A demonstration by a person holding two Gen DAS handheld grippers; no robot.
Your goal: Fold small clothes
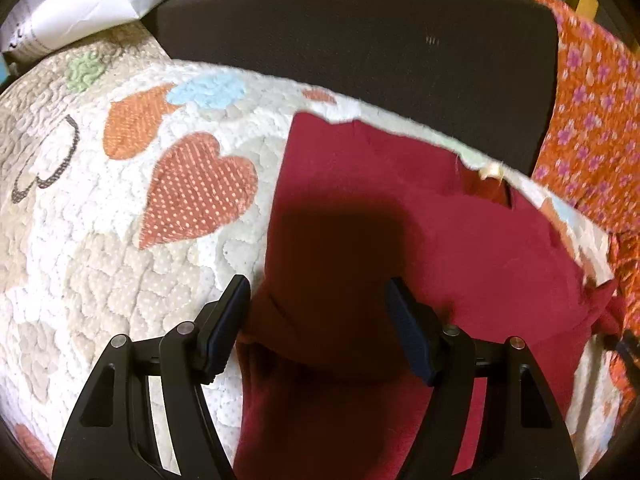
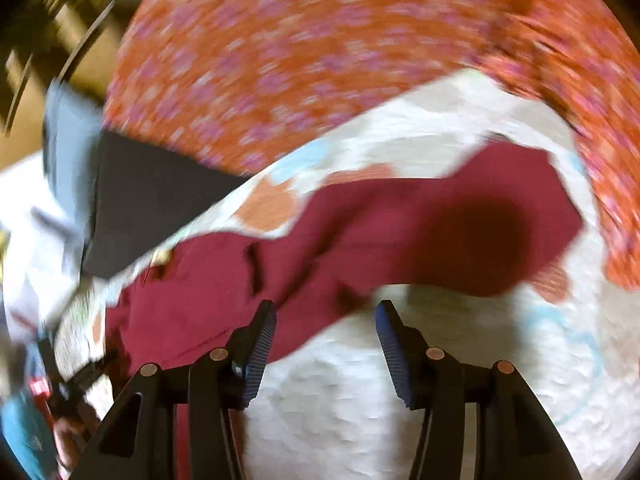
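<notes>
Left wrist view: the left gripper point(image 1: 316, 292) hangs with fingers apart over the red garment point(image 1: 400, 220) on the quilt point(image 1: 120, 260). Right gripper point(image 2: 326, 320) fingers also stand apart, empty. Best to pinch an edge cleanly, not the quilt.

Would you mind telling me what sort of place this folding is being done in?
Probably a bedroom: the dark red garment lies on a heart-patterned quilt, with orange floral fabric beside it.

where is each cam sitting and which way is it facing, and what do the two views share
Left wrist: on the left gripper, angled down at the dark red garment on the heart-print quilt; only its open black fingers show.
Right wrist: on the right gripper, angled down, blurred, at the garment's edge; open fingers only.
Shared: garment, quilt, orange floral fabric.
</notes>
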